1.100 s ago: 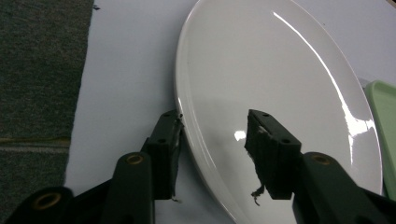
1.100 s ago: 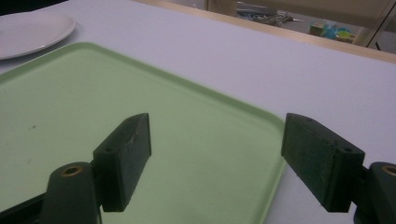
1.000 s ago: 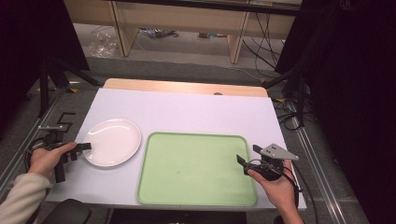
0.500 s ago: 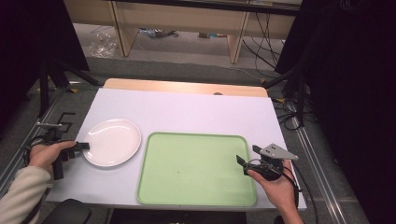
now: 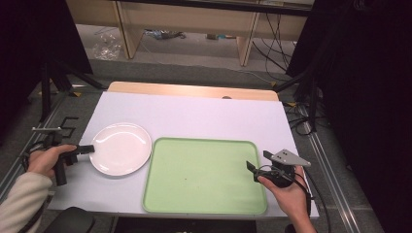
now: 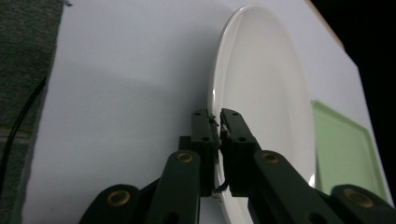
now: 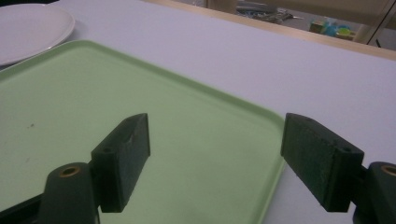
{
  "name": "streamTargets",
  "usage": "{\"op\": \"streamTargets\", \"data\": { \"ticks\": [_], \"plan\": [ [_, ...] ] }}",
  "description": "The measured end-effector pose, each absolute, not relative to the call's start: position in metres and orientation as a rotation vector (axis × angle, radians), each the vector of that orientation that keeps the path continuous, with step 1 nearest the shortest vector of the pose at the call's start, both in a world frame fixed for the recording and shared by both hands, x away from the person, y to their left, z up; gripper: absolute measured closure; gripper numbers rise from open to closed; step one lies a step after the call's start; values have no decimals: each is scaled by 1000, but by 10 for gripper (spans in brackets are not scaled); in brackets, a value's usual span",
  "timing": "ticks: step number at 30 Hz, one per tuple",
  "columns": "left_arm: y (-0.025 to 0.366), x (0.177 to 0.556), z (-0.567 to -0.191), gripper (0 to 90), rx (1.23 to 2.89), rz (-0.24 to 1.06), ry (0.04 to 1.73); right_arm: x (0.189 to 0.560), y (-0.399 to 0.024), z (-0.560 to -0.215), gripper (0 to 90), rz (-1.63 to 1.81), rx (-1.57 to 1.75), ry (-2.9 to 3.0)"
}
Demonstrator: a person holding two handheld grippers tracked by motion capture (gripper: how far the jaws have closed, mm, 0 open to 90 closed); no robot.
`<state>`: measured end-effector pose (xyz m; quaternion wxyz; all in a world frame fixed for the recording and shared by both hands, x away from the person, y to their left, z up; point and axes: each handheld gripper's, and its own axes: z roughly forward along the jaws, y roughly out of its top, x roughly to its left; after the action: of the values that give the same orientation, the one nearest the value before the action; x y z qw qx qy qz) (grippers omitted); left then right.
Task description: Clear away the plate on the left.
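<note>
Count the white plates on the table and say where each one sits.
1. The round white plate lies on the table's left part, just left of the empty light green rectangular tray, its near-left rim clamped in the left gripper.

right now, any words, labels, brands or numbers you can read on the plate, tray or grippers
None: no readable text anywhere.
Plate: plain white, no mark.
Tray: plain green, only a small dark speck.
Left gripper, shut on the plate rim, and right gripper, open: black jaws, no lettering.
Clutter beyond the table: too small and blurred to read.

Left claw (image 5: 86, 149) grips white plate (image 5: 120, 148) rim — beside green tray (image 5: 204, 177).
</note>
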<state>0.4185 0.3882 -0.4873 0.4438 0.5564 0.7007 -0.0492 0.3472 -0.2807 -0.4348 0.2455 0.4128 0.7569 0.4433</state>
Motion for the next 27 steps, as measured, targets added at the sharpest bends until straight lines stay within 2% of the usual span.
{"op": "streamTargets", "data": {
  "ticks": [9,27],
  "plan": [
    [387,413,-476,870,1342,-122,1666,347,-281,-435,247,1208,1126,2065],
    [394,411,-483,872,1250,-189,1668,347,-281,-435,247,1216,1129,2053]
  ]
}}
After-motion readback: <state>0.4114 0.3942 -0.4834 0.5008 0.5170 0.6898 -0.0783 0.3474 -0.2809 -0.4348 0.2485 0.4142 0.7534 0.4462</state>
